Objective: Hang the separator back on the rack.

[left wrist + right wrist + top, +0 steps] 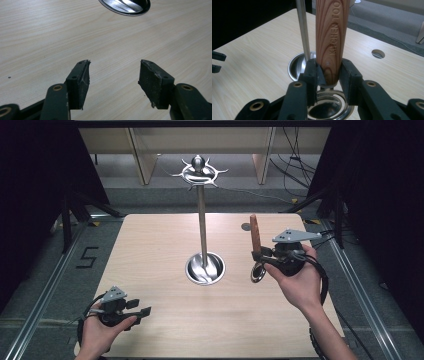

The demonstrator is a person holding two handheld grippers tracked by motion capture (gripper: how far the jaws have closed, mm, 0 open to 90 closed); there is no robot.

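Right tool clamps a wooden-handled utensil upright — just right of the stand; left tool open, well off.

The left gripper sits low near the table's front edge, jaws apart; the right gripper is raised, palm up, jaws clamped on a wooden handle

This is a recording lab or studio, not a home. A pale wooden table stands alone on grey floor between black curtains. Metal floor rails run outside each gripper, with a taped numeral beyond the left gripper. Loose cables lie far beyond the right gripper.
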